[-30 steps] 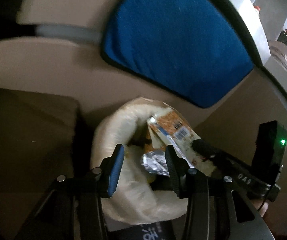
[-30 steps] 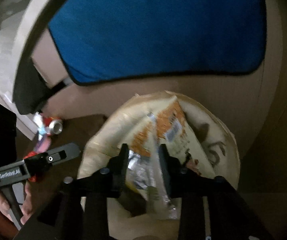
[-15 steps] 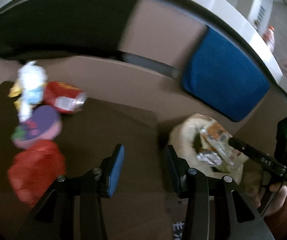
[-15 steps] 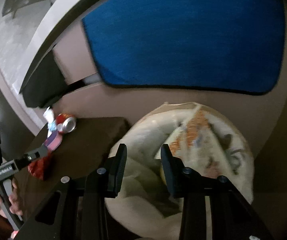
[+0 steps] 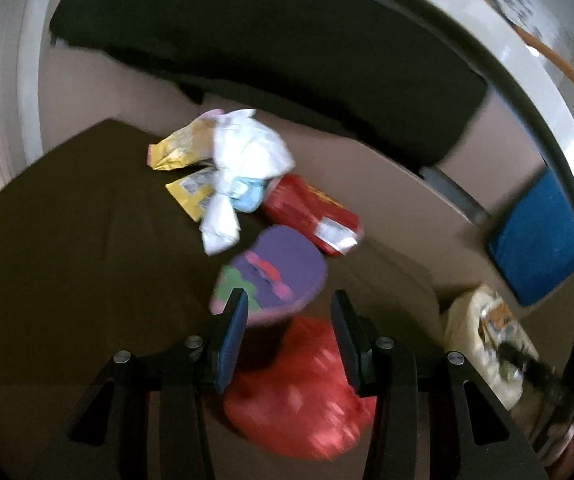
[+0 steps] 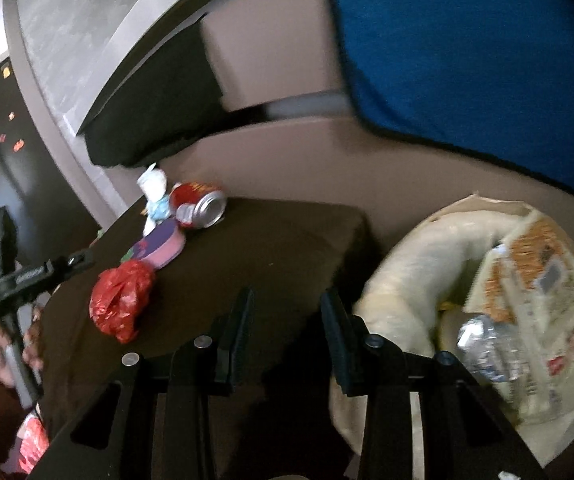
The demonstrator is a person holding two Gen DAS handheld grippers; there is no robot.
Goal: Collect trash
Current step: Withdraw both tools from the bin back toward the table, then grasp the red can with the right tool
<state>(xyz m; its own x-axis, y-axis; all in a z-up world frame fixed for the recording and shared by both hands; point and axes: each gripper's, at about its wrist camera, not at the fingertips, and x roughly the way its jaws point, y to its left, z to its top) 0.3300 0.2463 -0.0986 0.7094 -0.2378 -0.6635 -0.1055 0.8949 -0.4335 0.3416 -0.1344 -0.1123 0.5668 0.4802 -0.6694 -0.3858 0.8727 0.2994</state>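
Wrappers are already held in the cream plastic bag (image 6: 399,280) at lower right; both grippers' fingers (image 5: 229,340) are spread, empty; the crumpled red bag (image 5: 303,384), purple sponge (image 5: 275,272) and red can (image 5: 315,212) are left on the dark surface (image 5: 67,240).

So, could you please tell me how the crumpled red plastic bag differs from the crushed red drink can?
The crumpled red plastic bag is soft, wrinkled film; the crushed red drink can is rigid metal with a silver end. The bag lies nearer the grippers, the can farther back. Both are red and lie on the dark brown table.
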